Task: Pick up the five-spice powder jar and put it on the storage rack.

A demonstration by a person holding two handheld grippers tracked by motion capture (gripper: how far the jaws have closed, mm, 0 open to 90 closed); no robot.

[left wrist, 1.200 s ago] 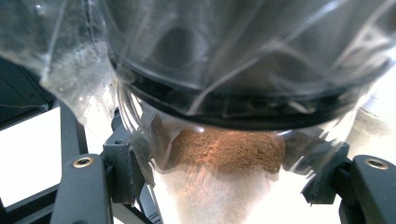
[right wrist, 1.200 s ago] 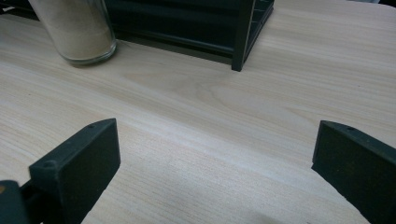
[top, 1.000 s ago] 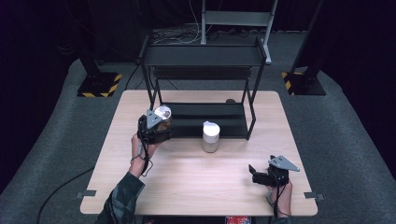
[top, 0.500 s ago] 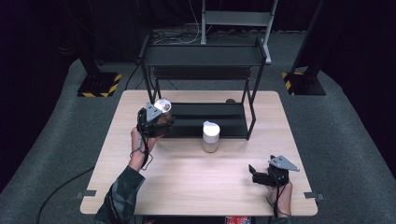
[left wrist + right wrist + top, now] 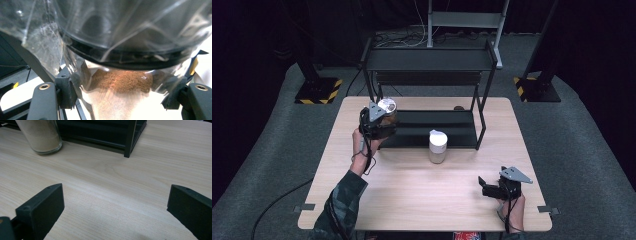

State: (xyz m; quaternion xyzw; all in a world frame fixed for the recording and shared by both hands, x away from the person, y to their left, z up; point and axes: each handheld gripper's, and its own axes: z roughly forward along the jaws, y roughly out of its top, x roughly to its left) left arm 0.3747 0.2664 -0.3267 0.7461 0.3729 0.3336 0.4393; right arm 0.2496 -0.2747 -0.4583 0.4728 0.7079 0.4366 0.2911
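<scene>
My left gripper (image 5: 379, 125) is shut on a clear glass jar (image 5: 387, 111) of brown powder with a silvery lid, held in the air at the left end of the black rack (image 5: 432, 90). In the left gripper view the jar (image 5: 120, 62) sits pressed between both jaws, brown powder visible low inside. A second jar (image 5: 437, 146) with pale powder and a white lid stands on the table in front of the rack; its base (image 5: 41, 135) appears top left in the right gripper view. My right gripper (image 5: 492, 189) rests open near the table's front right, nothing between its jaws.
The black two-tier rack stands on the far half of the wooden table (image 5: 427, 200); its lower shelf (image 5: 432, 127) and front right leg (image 5: 130, 140) are close by. A small dark object (image 5: 458, 107) lies behind the rack.
My left gripper has lifted the brown-powder jar upward and slightly toward the rack's left end. The right gripper has stayed put.
</scene>
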